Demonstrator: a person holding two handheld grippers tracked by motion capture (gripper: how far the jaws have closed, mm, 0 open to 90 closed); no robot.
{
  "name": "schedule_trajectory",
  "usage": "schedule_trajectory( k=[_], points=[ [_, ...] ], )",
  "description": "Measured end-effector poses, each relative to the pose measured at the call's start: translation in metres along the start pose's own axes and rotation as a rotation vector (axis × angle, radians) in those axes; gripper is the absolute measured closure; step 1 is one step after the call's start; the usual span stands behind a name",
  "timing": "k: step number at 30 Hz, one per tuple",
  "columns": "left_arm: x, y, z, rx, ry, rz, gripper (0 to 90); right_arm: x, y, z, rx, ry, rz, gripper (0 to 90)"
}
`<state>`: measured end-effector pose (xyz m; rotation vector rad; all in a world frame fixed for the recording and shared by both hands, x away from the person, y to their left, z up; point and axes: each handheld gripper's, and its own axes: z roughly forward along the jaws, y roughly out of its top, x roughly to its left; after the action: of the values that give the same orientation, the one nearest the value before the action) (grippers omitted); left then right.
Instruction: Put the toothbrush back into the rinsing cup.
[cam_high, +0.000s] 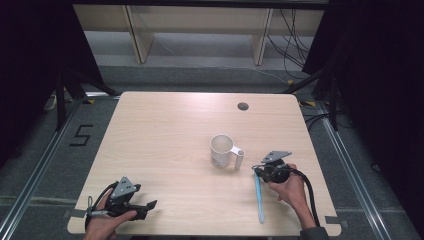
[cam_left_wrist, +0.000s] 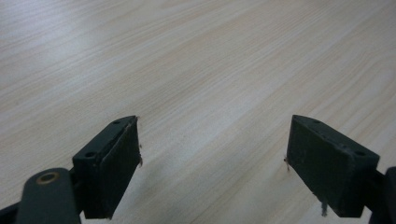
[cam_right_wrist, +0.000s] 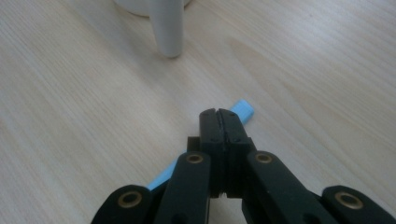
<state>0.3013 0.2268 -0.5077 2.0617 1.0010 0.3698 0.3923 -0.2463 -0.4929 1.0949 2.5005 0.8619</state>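
Here the right gripper (cam_right_wrist: 223, 114) has its black jaws pressed together above a slim light-blue plastic stick (cam_high: 259, 197); whether they pinch it is hard to tell, since they hide its middle. The stick lies near the white ceramic mug (cam_high: 222, 150), cut off in the right gripper view. The left gripper (cam_left_wrist: 212, 163) hangs spread over the pale wooden table (cam_high: 165, 140).

Even overhead light on the table (cam_high: 165, 145) (dark surroundings), soft shadows, gripper views blurry w/ mild glare.
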Motion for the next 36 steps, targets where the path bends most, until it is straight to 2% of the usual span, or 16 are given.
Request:
schedule_trajectory(
  k=[1,2,7,10,11,12,14,15,16,20,22,27,30,31,34,36],
  points=[
    [-0.001,0.000,0.001,-0.006,0.000,-0.006,16.8,-0.002,-0.002,0.000,-0.005,-0.006,-0.002,90.0],
    [-0.001,0.000,0.001,-0.005,0.001,-0.007,16.8,-0.001,-0.003,-0.002,-0.002,0.002,0.029,90.0],
    [0.000,0.000,0.002,-0.005,0.001,-0.006,16.9,0.002,0.004,-0.003,-0.030,0.022,-0.016,90.0],
    [0.000,0.001,0.002,-0.006,0.000,-0.011,17.0,0.006,0.008,0.003,-0.020,0.030,0.013,90.0],
    [0.000,0.001,0.002,-0.006,0.000,-0.010,17.0,0.004,0.009,0.007,-0.034,0.019,-0.029,90.0],
    [-0.001,0.001,0.002,-0.008,0.001,-0.011,17.0,0.006,0.009,0.007,-0.014,0.028,-0.008,90.0],
    [-0.001,0.001,0.002,-0.007,0.001,-0.011,17.0,0.006,0.010,0.010,0.005,0.030,-0.010,90.0],
    [-0.001,0.001,0.002,-0.006,0.000,-0.010,17.0,0.005,0.009,0.013,0.000,0.016,-0.042,90.0],
    [-0.001,0.001,0.002,-0.007,-0.001,-0.010,17.0,0.005,0.009,0.013,0.000,0.016,-0.042,90.0],
    [-0.001,0.001,0.001,-0.007,0.002,-0.006,17.0,0.004,0.005,0.008,0.032,0.005,0.015,90.0],
    [-0.001,0.000,0.001,-0.014,0.002,-0.012,17.0,-0.001,0.001,0.005,0.026,-0.012,-0.003,90.0],
    [-0.001,0.000,0.001,-0.006,-0.001,-0.003,17.1,-0.009,-0.011,-0.005,0.031,-0.025,0.048,90.0],
    [-0.001,0.001,0.001,-0.008,0.004,-0.003,17.1,-0.011,-0.021,-0.011,0.035,-0.030,0.056,90.0],
    [-0.001,0.001,0.001,-0.011,0.000,-0.002,17.1,-0.012,-0.023,-0.013,0.035,-0.037,0.041,90.0],
    [-0.001,0.001,0.001,-0.010,0.000,-0.004,17.1,-0.012,-0.033,-0.022,0.038,-0.034,0.086,90.0],
    [-0.001,0.001,0.000,-0.007,-0.001,-0.001,17.2,-0.015,-0.040,-0.027,0.034,-0.036,0.080,90.0]
  ],
)
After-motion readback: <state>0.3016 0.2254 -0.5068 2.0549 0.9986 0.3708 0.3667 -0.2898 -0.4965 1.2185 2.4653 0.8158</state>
